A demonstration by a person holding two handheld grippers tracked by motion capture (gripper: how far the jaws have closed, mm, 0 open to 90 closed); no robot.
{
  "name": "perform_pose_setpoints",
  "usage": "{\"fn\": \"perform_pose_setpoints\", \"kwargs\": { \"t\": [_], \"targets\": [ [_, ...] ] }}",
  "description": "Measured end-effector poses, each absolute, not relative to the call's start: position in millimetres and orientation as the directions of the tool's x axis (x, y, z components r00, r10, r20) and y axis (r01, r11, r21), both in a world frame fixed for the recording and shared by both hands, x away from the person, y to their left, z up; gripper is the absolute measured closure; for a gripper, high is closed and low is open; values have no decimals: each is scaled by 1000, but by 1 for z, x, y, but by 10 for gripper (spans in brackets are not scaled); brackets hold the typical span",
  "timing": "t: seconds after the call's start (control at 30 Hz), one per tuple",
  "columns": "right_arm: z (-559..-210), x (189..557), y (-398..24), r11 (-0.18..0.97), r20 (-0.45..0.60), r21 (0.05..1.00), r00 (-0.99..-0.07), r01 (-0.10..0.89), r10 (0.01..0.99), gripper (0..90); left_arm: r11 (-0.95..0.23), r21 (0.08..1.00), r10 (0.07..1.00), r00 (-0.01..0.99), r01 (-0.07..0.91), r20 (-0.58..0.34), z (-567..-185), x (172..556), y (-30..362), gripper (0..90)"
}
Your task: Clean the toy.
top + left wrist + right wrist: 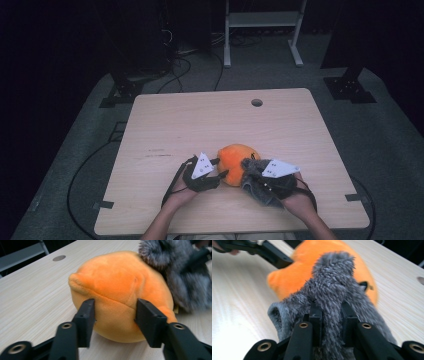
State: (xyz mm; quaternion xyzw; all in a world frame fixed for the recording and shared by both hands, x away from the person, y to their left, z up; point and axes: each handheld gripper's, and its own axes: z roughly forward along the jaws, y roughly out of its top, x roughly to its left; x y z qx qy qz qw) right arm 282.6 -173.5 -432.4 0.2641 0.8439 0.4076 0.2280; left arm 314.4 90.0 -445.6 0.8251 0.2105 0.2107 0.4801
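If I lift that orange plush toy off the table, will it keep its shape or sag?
The orange plush toy probably squashes: the left tongs dent its sides. It looks light and stuffed. The grey furry cover looks floppy, bunched in the right tongs.

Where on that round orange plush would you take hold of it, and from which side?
Low across its rounded body, coming in level from the person's left, much as the left gripper does now: its jaws press into the orange plush on both flanks. The grey furry piece covers the right side, where the right gripper pinches it.
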Motion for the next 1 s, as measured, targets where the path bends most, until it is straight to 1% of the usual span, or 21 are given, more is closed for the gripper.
{"fn": "perform_pose_setpoints", "kwargs": {
  "t": [0.07, 0.2, 0.3, 0.33, 0.43, 0.47, 0.5, 0.53, 0.6, 0.63, 0.67, 0.7, 0.73, 0.87, 0.9, 0.93, 1.0],
  "targets": [
    [-434, 281, -166, 544, -178, 801, -769, 249, 614, 745, -436, 883, 573, 810, 172, 125, -446, 316, 90, 429],
    [-433, 278, -158, 520, -142, 821, -797, 237, 587, 745, -431, 883, 583, 804, 184, 117, -448, 317, 91, 440],
    [-433, 278, -157, 532, -156, 816, -802, 225, 577, 745, -469, 866, 587, 794, 176, 156, -449, 318, 90, 451],
    [-433, 280, -159, 529, -153, 817, -799, 229, 582, 746, -468, 865, 590, 793, 180, 154, -449, 318, 90, 452],
    [-433, 289, -173, 514, -140, 815, -769, 269, 624, 746, -482, 858, 588, 792, 177, 166, -450, 318, 90, 454],
    [-433, 289, -173, 514, -140, 815, -769, 269, 624, 746, -482, 858, 588, 792, 177, 166, -450, 318, 90, 455],
    [-433, 293, -179, 496, -129, 819, -750, 288, 649, 747, -486, 855, 589, 790, 180, 168, -451, 318, 90, 455],
    [-429, 300, -191, 441, -95, 837, -709, 322, 699, 748, -490, 853, 587, 792, 180, 170, -451, 318, 91, 456],
    [-427, 309, -201, 380, -23, 849, -694, 366, 719, 746, -484, 856, 586, 793, 181, 164, -451, 319, 91, 450],
    [-429, 313, -203, 369, 0, 847, -694, 383, 720, 746, -444, 873, 585, 803, 202, 112, -448, 319, 93, 438],
    [-432, 315, -203, 376, 2, 839, -693, 394, 721, 747, -444, 873, 585, 803, 202, 112, -448, 319, 93, 405],
    [-435, 315, -201, 392, -7, 829, -694, 399, 720, 750, -395, 888, 589, 807, 237, 46, -442, 320, 94, 363],
    [-436, 314, -199, 403, -18, 824, -692, 398, 721, 752, -390, 889, 588, 808, 239, 42, -441, 320, 93, 349],
    [-432, 308, -193, 416, -33, 828, -708, 377, 706, 756, -375, 894, 589, 808, 245, 26, -442, 319, 91, 343],
    [-428, 301, -186, 434, -42, 830, -737, 351, 675, 757, -357, 898, 588, 809, 256, 4, -441, 320, 91, 339],
    [-428, 301, -186, 434, -42, 830, -737, 351, 675, 757, -357, 898, 588, 809, 256, 4, -441, 320, 91, 331],
    [-428, 293, -176, 462, -60, 826, -764, 324, 643, 757, -341, 899, 597, 802, 274, -17, -440, 320, 91, 308]
  ]
}}
